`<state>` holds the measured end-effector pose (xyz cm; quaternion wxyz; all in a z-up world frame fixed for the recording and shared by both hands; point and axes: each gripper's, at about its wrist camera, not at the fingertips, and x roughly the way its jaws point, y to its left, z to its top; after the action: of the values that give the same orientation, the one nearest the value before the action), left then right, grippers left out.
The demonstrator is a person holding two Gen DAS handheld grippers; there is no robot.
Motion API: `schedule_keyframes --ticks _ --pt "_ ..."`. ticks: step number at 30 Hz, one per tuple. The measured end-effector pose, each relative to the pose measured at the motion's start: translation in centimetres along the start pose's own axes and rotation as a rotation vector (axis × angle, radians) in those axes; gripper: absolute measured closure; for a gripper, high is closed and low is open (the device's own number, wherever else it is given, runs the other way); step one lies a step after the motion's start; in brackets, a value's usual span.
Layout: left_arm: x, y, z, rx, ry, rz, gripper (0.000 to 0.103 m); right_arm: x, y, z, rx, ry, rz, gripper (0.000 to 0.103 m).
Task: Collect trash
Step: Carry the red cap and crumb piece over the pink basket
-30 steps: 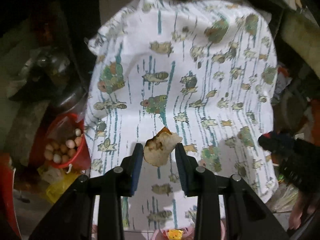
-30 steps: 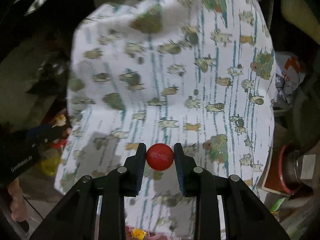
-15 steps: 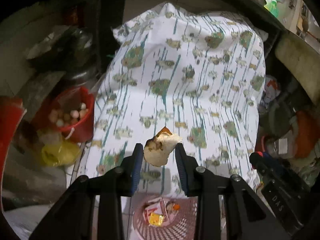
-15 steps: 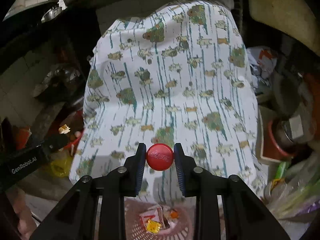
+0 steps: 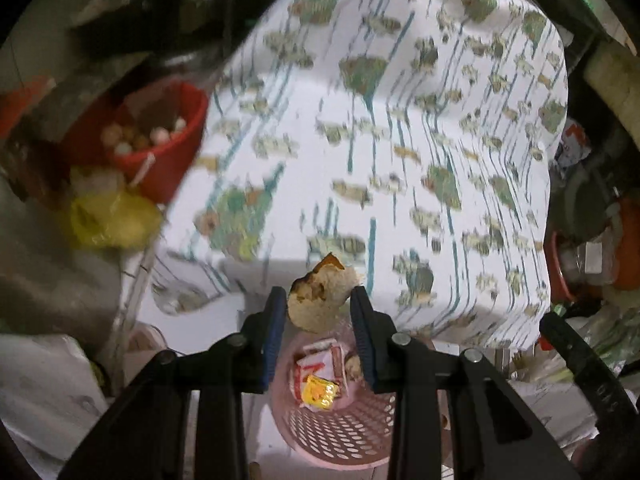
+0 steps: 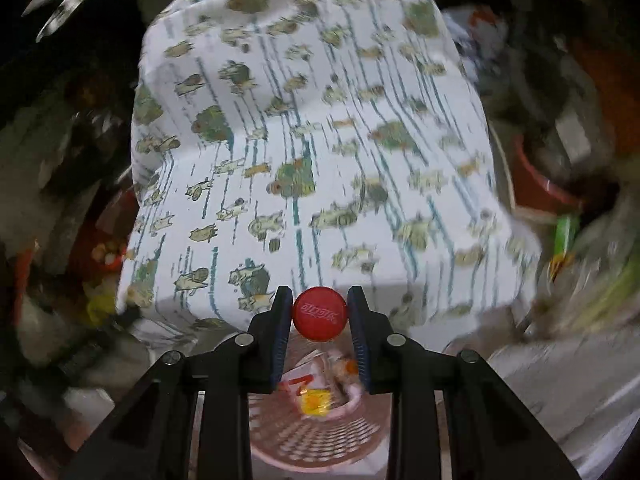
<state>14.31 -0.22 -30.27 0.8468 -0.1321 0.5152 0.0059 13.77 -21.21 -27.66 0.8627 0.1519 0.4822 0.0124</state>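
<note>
Left claw clamped on a pale, scorched food scrap, blue pads touching it on both sides. Held above a pink perforated basket on the floor, with the scrap over the basket's far rim. Inside the basket: a red-and-white wrapper and a yellow wrapper lying on it. Beyond, a bench draped in a white cloth printed with green and tan figures and teal streaks, its front edge hanging down just behind the basket. To the left of the bench, a red bucket with small round pale things inside, and a yellow bag just below it. At the lower right edge, part of the other black claw.

Right claw clamped on a red bottle cap, white lettering facing the camera, pads pressed against its rim. Directly beneath, the same pink basket with the yellow wrapper visible between the fingers. Behind, the printed cloth over the bench. Right side blurred; a red-rimmed container just discernible there.
</note>
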Motion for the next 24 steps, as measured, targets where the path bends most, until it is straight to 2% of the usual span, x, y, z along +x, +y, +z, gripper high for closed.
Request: schedule_keyframes --ticks 1,4,7,9,14,17,24 --pt "0.6 0.0 -0.5 0.007 0.005 0.002 0.072 0.6 -0.1 -0.4 0.027 0.016 0.018 0.073" --pt "2.5 0.2 -2.4 0.025 0.014 -0.001 0.072 2.3 0.0 -1.7 0.039 0.036 -0.013 0.073" --pt "4.7 0.7 -4.1 0.018 0.033 -0.016 0.072 5.1 -0.6 -3.0 0.072 0.077 -0.004 0.073" --pt "6.0 0.9 -5.0 0.020 0.044 -0.007 0.072 6.8 -1.4 -3.6 0.101 0.104 0.007 0.073" --pt "8.8 1.6 -6.6 0.012 0.078 -0.051 0.072 11.2 -4.2 -5.4 0.158 0.173 0.031 0.073" --pt "11.4 1.8 -8.3 0.033 0.157 -0.037 0.072 13.9 -5.9 -6.8 0.217 0.246 0.080 0.073" --pt "13.0 1.3 -9.7 0.054 0.214 -0.041 0.072 17.6 -8.2 -9.6 0.288 0.354 0.083 0.073"
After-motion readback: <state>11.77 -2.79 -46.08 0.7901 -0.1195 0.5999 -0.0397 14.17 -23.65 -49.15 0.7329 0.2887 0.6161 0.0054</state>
